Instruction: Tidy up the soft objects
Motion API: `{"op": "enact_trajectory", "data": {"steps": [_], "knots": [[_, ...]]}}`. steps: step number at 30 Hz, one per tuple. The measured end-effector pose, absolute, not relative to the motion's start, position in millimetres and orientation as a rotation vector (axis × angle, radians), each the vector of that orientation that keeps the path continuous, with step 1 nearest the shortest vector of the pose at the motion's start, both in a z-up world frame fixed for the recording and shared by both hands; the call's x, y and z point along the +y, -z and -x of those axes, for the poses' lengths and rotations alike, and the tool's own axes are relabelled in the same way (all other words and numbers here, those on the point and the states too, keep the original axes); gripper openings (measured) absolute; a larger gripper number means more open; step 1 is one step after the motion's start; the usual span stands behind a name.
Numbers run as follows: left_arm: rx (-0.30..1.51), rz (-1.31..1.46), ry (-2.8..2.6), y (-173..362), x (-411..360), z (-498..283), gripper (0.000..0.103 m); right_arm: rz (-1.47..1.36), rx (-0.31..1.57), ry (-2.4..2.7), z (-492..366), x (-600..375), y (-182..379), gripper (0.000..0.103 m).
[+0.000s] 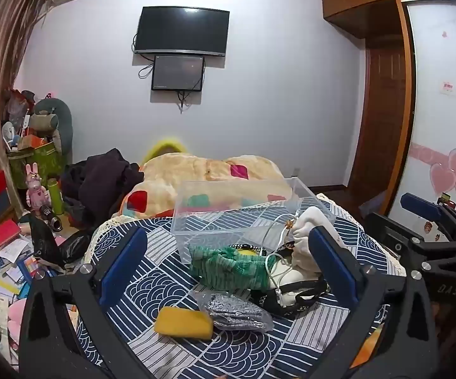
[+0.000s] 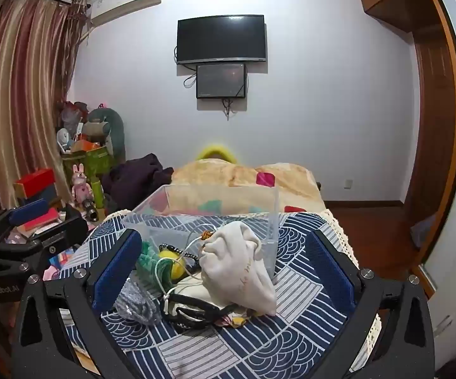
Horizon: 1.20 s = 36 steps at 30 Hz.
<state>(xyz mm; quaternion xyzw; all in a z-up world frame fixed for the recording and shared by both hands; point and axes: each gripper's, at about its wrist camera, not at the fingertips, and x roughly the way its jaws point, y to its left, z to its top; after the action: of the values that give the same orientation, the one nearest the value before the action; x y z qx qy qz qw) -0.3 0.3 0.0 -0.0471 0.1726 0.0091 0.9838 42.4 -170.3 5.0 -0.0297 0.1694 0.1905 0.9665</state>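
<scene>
A pile of soft things lies on the blue patterned cloth (image 1: 152, 284) in front of a clear plastic bin (image 1: 243, 218): a green knit piece (image 1: 228, 267), a white drawstring pouch (image 2: 240, 271), a yellow sponge (image 1: 183, 322), a grey glittery bag (image 1: 237, 311), a yellow ball (image 2: 174, 260) and black straps (image 2: 196, 311). My left gripper (image 1: 228, 262) is open and empty, its fingers either side of the pile. My right gripper (image 2: 225, 268) is open and empty around the pouch. The bin also shows in the right wrist view (image 2: 209, 214).
A bed with a cream quilt (image 1: 209, 170) and dark clothes (image 1: 101, 180) lies behind the bin. Boxes, books and toys clutter the floor at left (image 1: 13, 237). A wardrobe (image 1: 382, 94) stands at right. The right gripper's body shows at the left view's right edge (image 1: 433, 230).
</scene>
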Motion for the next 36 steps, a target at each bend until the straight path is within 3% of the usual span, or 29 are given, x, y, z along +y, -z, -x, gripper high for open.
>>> {"op": "enact_trajectory", "data": {"steps": [36], "knots": [[0.22,0.059,-0.057,-7.6,-1.6,16.4,0.103,0.029,0.233,-0.406,-28.3,-174.8,-15.9,0.103]]}}
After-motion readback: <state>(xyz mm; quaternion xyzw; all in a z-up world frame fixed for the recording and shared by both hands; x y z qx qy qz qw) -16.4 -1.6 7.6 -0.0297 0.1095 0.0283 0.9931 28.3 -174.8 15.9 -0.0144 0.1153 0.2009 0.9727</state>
